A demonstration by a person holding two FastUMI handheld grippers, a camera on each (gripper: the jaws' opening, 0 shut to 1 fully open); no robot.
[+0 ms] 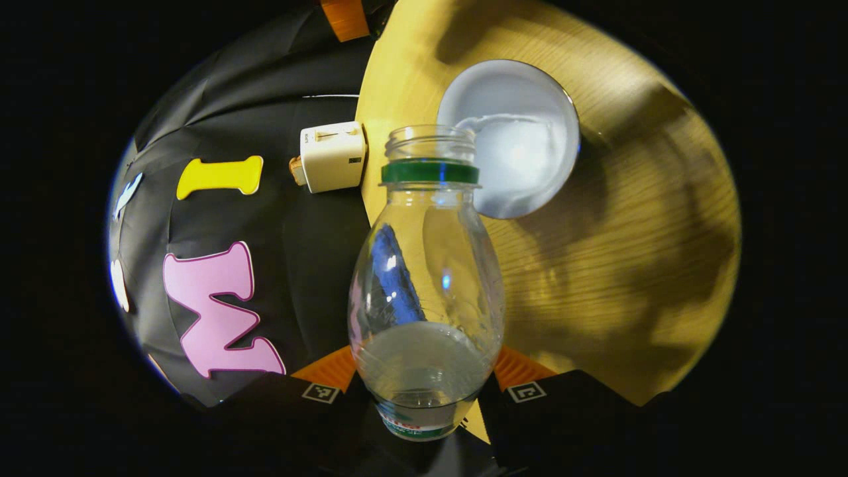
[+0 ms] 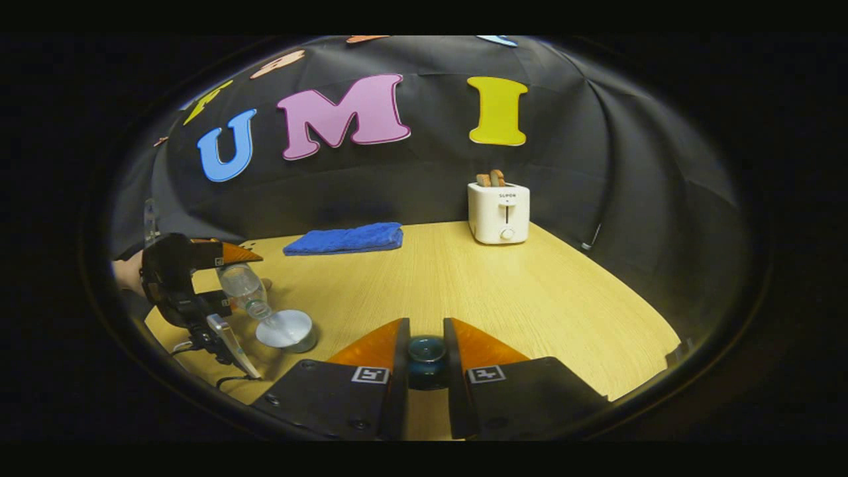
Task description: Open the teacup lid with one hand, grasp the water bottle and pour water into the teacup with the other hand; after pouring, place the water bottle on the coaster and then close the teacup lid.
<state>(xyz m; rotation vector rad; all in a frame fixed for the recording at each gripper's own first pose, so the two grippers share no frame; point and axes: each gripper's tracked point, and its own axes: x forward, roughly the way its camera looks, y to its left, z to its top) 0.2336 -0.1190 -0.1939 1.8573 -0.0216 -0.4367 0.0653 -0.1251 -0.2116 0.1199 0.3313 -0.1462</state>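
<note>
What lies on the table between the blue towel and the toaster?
Nothing: in the right gripper view, the table is bare wood between the blue towel and the toaster.

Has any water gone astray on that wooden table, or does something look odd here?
Nothing stands out. The clear plastic water bottle, held in the left gripper, is tipped over the open white teacup, which already holds water. No spill shows on the wooden table. The right gripper holds the dark teacup lid.

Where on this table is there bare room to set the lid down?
Bare wood lies between the blue towel, the toaster and the right gripper, which holds the lid. It is crowded around the teacup, where the left gripper tilts the bottle.
</note>
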